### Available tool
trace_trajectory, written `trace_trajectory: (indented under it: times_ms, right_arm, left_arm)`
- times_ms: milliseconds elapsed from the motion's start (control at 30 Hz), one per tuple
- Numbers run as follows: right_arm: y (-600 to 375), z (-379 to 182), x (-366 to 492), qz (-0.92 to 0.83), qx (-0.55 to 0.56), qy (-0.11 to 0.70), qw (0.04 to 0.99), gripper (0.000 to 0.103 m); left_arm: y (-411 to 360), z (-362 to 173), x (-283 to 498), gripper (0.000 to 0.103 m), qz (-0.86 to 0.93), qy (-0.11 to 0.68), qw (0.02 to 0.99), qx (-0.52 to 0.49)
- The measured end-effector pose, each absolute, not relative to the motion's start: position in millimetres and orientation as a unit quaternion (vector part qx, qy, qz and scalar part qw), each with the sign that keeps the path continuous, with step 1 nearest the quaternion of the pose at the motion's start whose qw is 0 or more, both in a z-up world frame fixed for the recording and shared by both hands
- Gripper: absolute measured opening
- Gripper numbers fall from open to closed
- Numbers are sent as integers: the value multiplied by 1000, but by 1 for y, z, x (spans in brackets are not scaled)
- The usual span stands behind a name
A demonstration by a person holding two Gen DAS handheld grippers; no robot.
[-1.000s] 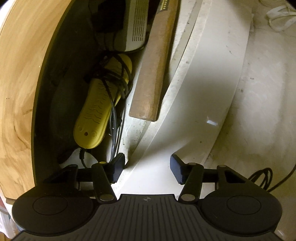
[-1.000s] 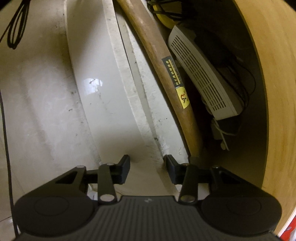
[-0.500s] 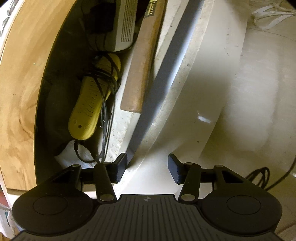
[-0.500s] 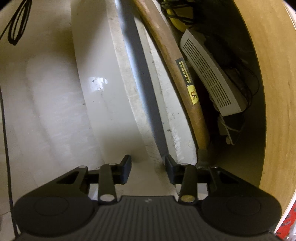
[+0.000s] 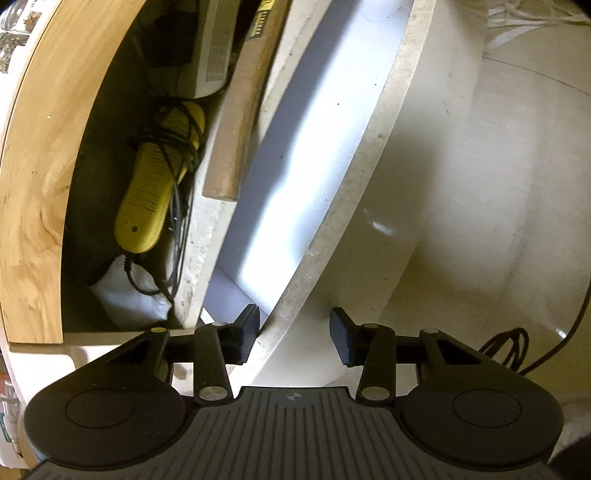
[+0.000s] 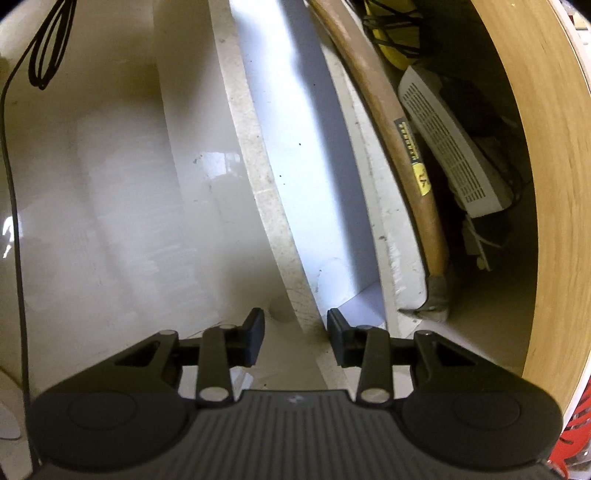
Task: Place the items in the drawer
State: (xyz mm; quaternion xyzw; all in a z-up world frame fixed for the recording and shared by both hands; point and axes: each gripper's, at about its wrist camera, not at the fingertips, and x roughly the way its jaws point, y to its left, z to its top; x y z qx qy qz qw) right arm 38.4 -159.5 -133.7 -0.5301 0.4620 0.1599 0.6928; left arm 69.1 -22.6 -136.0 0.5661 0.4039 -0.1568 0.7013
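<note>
Left gripper [image 5: 294, 334]: jaws spread, straddling the drawer front [image 5: 354, 177]
Right gripper [image 6: 295, 338]: jaws spread astride the same panel's top edge
Drawer: partly open; interior bare white
Shelf above: hammer [image 6: 402, 147]; white router [image 6: 450, 147]; yellow corded device [image 5: 155, 184]

Hammer handle [image 6: 402, 147], right wrist view: dark label strip with a row of pale characters, too small and blurred to read. Below it, a yellow sticker [image 6: 423, 181] with a dark mark, not decipherable.

Left wrist view: same handle [image 5: 240, 122] shows a yellow-and-dark label at its far end [image 5: 263, 18]; characters unreadable.

No legible text, brand or number elsewhere.
</note>
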Motion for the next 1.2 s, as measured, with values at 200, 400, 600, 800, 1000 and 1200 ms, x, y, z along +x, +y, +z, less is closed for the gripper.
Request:
trace_trajectory:
  times_ms: [200, 400, 600, 800, 1000, 1200]
  right_arm:
    - [-158, -130, 25, 177, -523, 480, 682, 40]
    - [-156, -127, 13, 193, -516, 497, 670, 40]
    - [-154, -126, 2, 209, -515, 504, 661, 40]
    - [-155, -121, -2, 222, -495, 520, 660, 40]
    - [-155, -120, -9, 238, -482, 535, 651, 40]
    - [-153, -122, -15, 247, -484, 541, 642, 43]
  left_arm:
    - [-30, -131, 39, 39, -170, 424, 696, 554]
    - [-34, -135, 33, 39, -188, 444, 680, 553]
    - [-35, -131, 20, 38, -191, 455, 680, 542]
    - [-35, -130, 15, 38, -203, 471, 675, 530]
    - [-38, -132, 7, 38, -228, 494, 661, 516]
    - [-38, -132, 0, 37, -230, 499, 659, 514]
